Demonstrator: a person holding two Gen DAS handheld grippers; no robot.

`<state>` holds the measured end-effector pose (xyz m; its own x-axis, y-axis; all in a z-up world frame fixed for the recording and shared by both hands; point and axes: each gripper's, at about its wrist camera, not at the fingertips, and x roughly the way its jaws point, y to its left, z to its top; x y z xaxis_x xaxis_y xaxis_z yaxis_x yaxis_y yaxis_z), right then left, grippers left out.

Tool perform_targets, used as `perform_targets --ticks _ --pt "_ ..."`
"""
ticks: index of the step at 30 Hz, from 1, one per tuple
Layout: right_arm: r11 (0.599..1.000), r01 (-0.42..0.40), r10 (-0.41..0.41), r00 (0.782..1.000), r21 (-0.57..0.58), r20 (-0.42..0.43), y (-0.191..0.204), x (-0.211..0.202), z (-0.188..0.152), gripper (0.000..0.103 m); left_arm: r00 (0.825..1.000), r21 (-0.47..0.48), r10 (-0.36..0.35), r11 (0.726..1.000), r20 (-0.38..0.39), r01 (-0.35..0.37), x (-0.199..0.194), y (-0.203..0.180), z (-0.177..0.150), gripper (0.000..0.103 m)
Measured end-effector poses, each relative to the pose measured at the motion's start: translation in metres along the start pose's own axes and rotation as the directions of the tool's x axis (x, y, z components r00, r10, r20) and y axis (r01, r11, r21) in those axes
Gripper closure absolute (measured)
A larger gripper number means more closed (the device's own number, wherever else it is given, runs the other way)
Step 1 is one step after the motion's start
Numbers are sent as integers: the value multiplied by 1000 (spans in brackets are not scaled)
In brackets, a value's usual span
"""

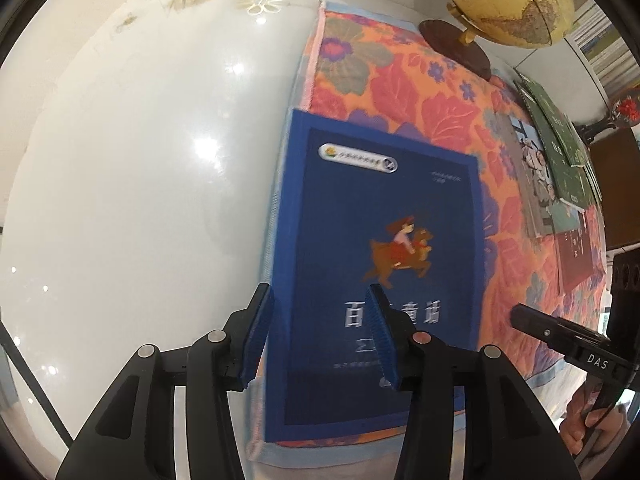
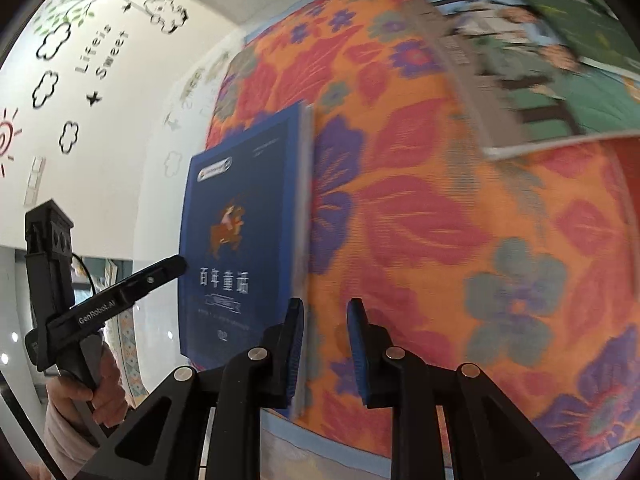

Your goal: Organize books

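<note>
You've got the blue storybook point(image 1: 380, 248) lying flat, cover up, right along the left edge of the floral cloth point(image 1: 404, 80), spine just about lined up with that edge, so it reads like the start of a tidy pile. Your left gripper point(image 1: 320, 332) hangs over the book's near end with its jaws apart and nothing clamped. Your right gripper point(image 2: 325, 344) is just beside the book's page edge, jaws slightly apart over bare cloth, empty too. The other books point(image 1: 560, 168) sit overlapping at the cloth's far right corner, near the globe point(image 1: 508, 0), probably next to collect.
</note>
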<state>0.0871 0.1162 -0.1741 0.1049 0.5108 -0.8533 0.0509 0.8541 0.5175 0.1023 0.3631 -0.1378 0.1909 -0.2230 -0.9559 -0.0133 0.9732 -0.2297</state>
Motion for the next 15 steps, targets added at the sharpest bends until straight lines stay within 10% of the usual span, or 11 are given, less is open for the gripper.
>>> perform_targets --ticks 15 --pt "966 -6 -21 994 259 103 -162 -105 -14 82 998 236 -14 971 -60 27 38 -186 31 55"
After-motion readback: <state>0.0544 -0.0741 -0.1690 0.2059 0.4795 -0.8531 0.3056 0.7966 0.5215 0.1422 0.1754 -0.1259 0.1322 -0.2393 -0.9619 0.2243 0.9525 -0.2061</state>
